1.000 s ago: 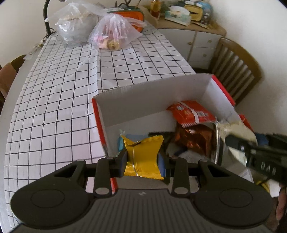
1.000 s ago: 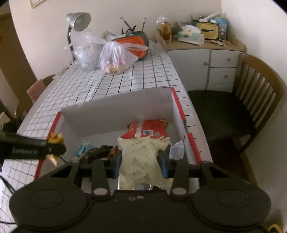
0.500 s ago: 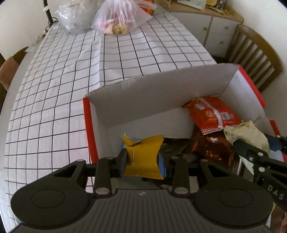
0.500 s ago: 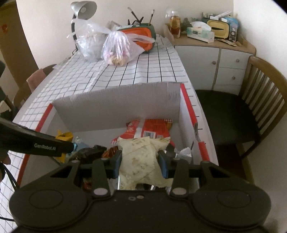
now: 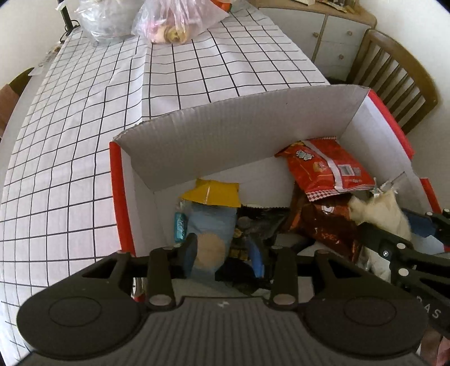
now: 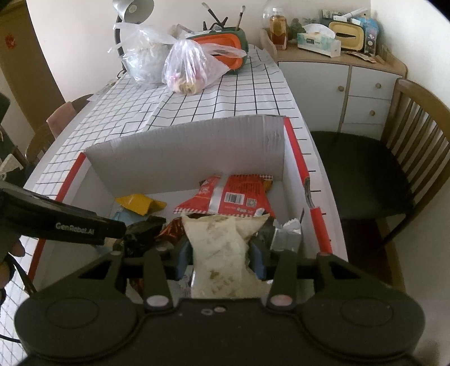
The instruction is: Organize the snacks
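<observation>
A white cardboard box (image 5: 225, 135) with red outer sides stands on the checked tablecloth, holding several snack packets. My left gripper (image 5: 226, 256) hangs over its left half with its jaws opening and nothing pressed between the pads. A yellow packet (image 5: 211, 192) lies loose against the box's back wall, above a blue biscuit packet (image 5: 209, 225). In the right half, my right gripper (image 6: 219, 259) has a pale cream packet (image 6: 216, 242) between its pads; the jaws are starting to open while still touching it. A red chip bag (image 6: 236, 194) leans in the far right corner.
Two tied plastic bags (image 6: 191, 70), an orange basket (image 6: 222, 46) and a desk lamp (image 6: 135, 8) stand at the table's far end. A wooden chair (image 6: 393, 169) sits right of the table, with a white cabinet (image 6: 351, 84) behind it. A person's fingers (image 6: 11, 253) show at the left.
The left gripper let go of the yellow packet, which dropped to the box's back wall. Both grippers sank lower into the box. The right gripper still carries the cream packet.
</observation>
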`<state>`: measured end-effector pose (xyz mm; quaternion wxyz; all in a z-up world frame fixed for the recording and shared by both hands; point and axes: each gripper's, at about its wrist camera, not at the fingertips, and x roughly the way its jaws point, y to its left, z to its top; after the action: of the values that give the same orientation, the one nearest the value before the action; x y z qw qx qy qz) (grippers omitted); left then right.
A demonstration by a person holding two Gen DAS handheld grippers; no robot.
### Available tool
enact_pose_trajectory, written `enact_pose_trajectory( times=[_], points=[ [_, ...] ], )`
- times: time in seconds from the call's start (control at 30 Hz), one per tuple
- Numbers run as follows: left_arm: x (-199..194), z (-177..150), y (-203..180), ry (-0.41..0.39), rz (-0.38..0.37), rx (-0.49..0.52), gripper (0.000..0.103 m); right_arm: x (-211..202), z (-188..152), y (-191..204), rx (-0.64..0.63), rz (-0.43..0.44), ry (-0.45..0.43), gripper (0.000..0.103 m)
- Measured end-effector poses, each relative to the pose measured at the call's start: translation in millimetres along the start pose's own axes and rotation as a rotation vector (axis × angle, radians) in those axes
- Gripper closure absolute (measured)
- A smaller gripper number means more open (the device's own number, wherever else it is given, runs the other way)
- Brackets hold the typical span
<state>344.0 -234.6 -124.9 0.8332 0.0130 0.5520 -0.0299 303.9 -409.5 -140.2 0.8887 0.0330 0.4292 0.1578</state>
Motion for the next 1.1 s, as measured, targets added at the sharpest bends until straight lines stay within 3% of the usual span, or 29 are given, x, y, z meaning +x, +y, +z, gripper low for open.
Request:
enact_pose_trajectory(
  times=[0.07,0.23,0.4,0.63,0.9,0.93,1.1],
  points=[
    [-5.2,-3.2,-0.2,-0.016,-0.007,-0.004,0.054,-3.9,-1.0,0.2,0.005,0.005,-0.006,0.053],
    [-21.4,-13.3,0.4,-0.058,-0.027,-0.009,0.047,-19.3,-3.0,3.4,0.016,0.004,-0.043,0.025],
    [-40.1,-25.7,5.5,-0.107,-0.050,-0.009,0.040,-34.1,-4.2,9.7,0.029,0.009,-0.063,0.021],
    [-67.7,-44.9,17.6,-0.172,-0.093,0.007,0.038,-62.2,-8.5,30.8,0.026,0.008,-0.106,0.013],
    [-105.9,-66.8,29.7,-0.264,-0.147,0.027,0.022,-98.5,-17.3,49.9,0.036,-0.006,-0.177,0.007],
    [-109.9,-69.3,31.8,-0.276,-0.150,0.026,0.022,-102.0,-18.9,51.5,0.036,-0.006,-0.186,0.002],
    [-125.1,-80.0,41.7,-0.317,-0.161,0.020,0.017,-117.5,-23.3,59.9,0.044,-0.005,-0.231,0.000]
  ],
)
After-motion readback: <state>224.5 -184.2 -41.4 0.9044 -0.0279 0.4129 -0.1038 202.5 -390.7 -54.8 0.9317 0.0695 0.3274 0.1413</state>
